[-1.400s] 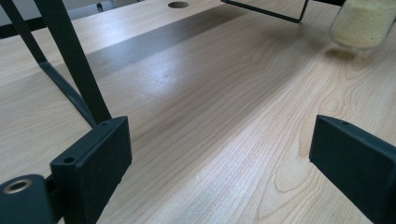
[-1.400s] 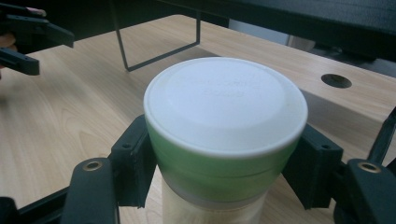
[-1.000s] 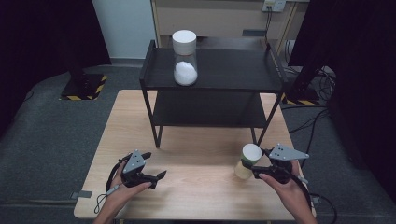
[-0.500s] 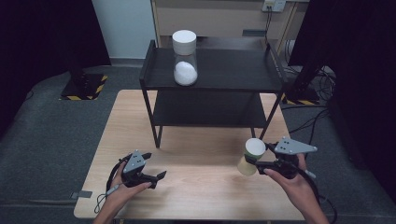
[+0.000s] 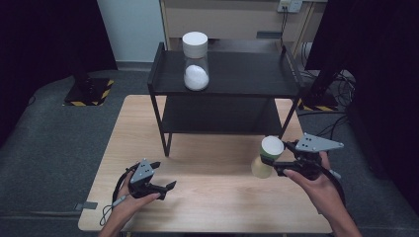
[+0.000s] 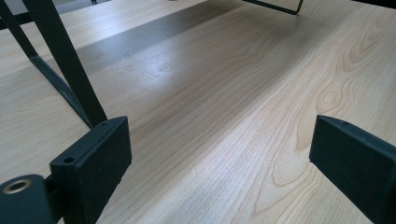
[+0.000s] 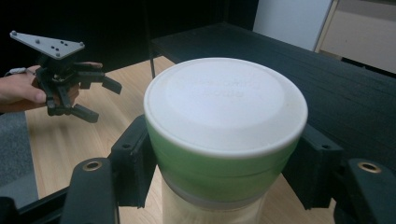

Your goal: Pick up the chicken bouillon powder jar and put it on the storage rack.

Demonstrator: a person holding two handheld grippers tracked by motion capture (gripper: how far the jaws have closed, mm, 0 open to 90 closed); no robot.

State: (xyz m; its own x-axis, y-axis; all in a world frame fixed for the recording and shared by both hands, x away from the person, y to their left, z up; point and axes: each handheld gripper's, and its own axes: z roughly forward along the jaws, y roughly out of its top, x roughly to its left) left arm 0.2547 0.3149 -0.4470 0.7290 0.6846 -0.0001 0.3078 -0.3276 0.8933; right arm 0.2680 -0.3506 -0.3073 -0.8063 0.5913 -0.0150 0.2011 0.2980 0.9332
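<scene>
Green-banded, white-lidded jar (image 7: 224,140) clamped in right tongs (image 5: 276,165) above wooden table (image 5: 212,197); left tongs (image 5: 165,186) apart, empty.

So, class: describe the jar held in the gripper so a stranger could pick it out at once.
Start at the wooden table in front of the black shelf. Near its right edge, the right gripper clamps a jar. Unlike the clear white-lidded jar on the shelf, it has a green band under its lid.

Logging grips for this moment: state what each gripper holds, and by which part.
The right gripper clamps the jar by its green band just under the white lid. The left gripper holds nothing, jaws open.
</scene>
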